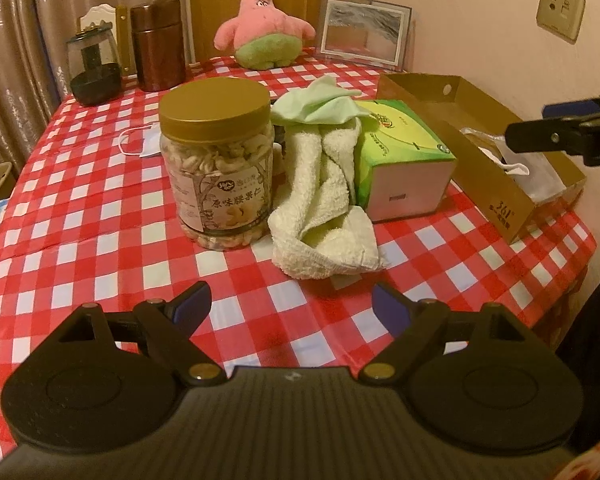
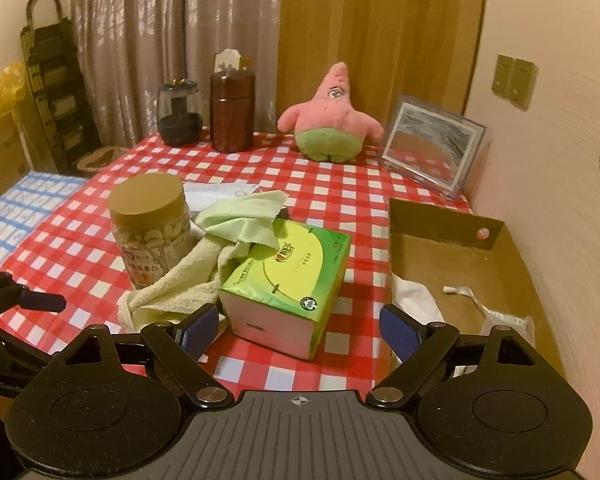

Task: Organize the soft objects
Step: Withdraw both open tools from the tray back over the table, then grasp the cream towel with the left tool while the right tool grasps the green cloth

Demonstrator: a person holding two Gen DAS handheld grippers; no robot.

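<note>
White face mask (image 1: 140, 142) visible from left wrist only.

Glossy, smooth plastic on the checked tablecloth (image 1: 100, 208); rough looped terry on the cream towel (image 1: 320, 216); thin smooth cloth on the green rag (image 1: 320, 104) at its 12 o'clock; clear plastic with a satin gold lid on the jar (image 1: 216, 168); shiny film on the tissue pack (image 2: 288, 280); matt brown card on the box (image 2: 460, 264); fuzzy pile on the pink plush (image 2: 332, 120)
</note>
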